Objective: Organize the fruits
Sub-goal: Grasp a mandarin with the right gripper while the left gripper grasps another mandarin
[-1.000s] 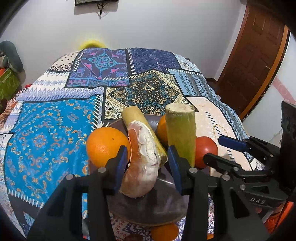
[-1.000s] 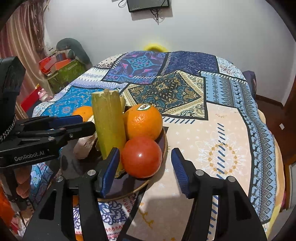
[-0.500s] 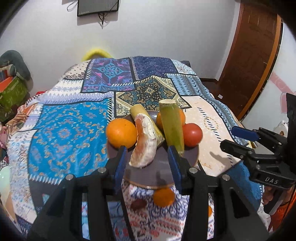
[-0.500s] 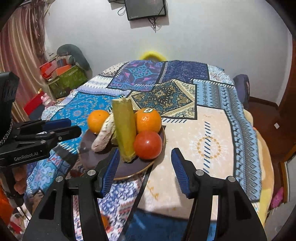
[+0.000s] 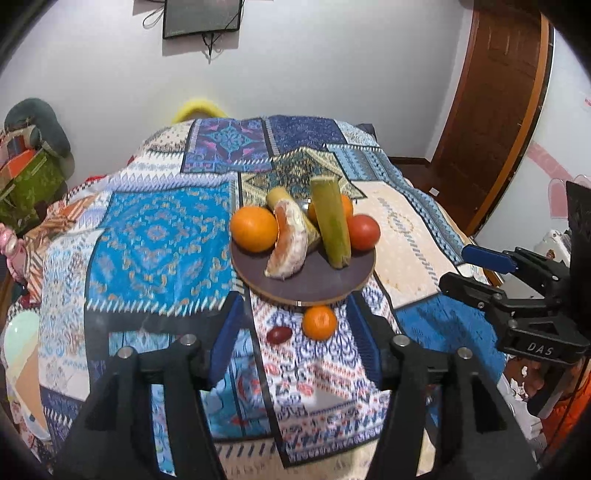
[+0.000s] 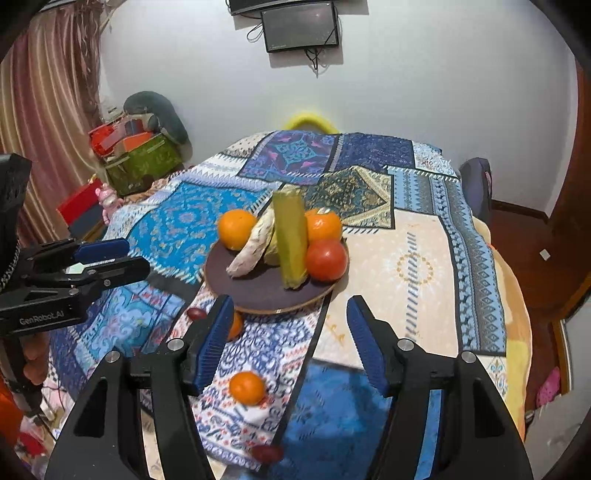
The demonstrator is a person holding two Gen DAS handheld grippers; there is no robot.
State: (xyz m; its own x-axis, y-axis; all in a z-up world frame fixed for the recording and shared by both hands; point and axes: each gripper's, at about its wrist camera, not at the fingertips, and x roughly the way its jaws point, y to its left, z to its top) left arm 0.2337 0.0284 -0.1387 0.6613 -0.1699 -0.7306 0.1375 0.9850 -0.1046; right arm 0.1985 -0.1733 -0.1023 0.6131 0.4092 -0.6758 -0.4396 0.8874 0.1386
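Where the patchwork bedspread point(image 5: 159, 236) fills mid-frame, a dark round plate point(image 5: 314, 280) sits at centre in both views.

Plate contents: large orange point(image 5: 254, 228) at left; peeled citrus segment point(image 5: 290, 243) lying just beside it; green sugarcane piece point(image 5: 330, 221) upright at centre-right; yellowish cane piece point(image 5: 277, 195) behind the segment; second orange point(image 6: 324, 224) behind the cane, bearing a small sticker too small to read; red tomato point(image 5: 364, 232) at the right rim.

Loose on the bedspread, below the plate: small orange point(image 5: 319, 322) with a dark red date-like fruit point(image 5: 279, 334) just beside it. Right wrist view adds another small orange point(image 6: 246, 387) at lower centre and a second dark red fruit point(image 6: 266, 453) near the bottom edge.

Left tool point(image 5: 295, 332): released, blue pads spread, nothing between them; lettering "GenRobot.AI" on its body, left edge of the right wrist view.

Right tool point(image 6: 291, 336): released, grasping nothing; lettering "DAS" on its body, right edge of the left wrist view.

Wall-mounted screen point(image 6: 300, 25), top centre.
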